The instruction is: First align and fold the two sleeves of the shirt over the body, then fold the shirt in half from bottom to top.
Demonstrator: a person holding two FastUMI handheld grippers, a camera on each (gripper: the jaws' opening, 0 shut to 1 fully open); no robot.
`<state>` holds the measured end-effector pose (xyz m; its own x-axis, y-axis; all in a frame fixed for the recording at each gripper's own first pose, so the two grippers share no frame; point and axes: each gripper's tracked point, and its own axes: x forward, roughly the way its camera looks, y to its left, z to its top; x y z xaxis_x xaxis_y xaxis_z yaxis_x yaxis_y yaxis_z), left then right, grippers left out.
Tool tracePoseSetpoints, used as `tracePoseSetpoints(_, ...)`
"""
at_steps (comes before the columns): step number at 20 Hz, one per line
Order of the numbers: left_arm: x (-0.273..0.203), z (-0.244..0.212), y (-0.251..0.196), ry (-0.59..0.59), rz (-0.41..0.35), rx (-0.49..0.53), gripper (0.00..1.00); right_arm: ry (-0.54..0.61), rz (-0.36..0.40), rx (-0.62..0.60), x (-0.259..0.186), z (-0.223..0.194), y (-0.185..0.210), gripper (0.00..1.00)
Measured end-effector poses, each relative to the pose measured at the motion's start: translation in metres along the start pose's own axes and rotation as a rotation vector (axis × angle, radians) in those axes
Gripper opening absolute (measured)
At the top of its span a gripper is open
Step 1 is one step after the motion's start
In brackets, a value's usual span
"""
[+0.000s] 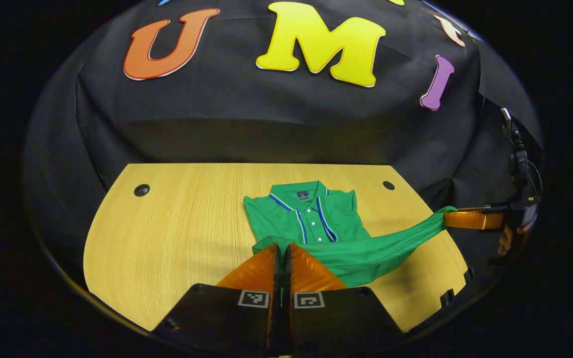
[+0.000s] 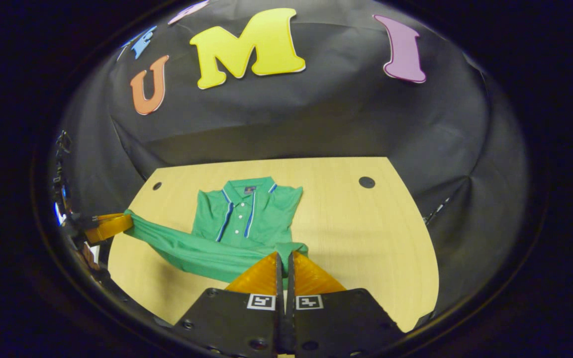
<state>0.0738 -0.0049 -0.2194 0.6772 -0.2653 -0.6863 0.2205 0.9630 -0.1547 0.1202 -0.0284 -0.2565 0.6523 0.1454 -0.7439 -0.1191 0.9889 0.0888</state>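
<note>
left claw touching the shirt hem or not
Touching: in the left gripper view the left claw is shut on the shirt hem, fabric pinched between its fingers.

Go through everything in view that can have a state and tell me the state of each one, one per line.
Green shirt: collar end flat on the table, sleeves folded in, bottom hem lifted and stretched between the grippers.
Left hand-held gripper: shut on one hem corner.
Right hand-held gripper: shut on the other hem corner.
Table: bearing the shirt's upper half.
</note>
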Motion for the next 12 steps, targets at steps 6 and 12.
tracePoseSetpoints(6, 0.042, 0.039, 0.016, -0.046, 0.031, -0.022, 0.06, -0.040, 0.017, -0.020, 0.039, 0.063, 0.002, 0.00)
tracePoseSetpoints(12, 0.099, 0.043, 0.034, -0.059, 0.063, -0.068, 0.06, -0.051, 0.041, -0.035, 0.097, 0.098, 0.002, 0.00)
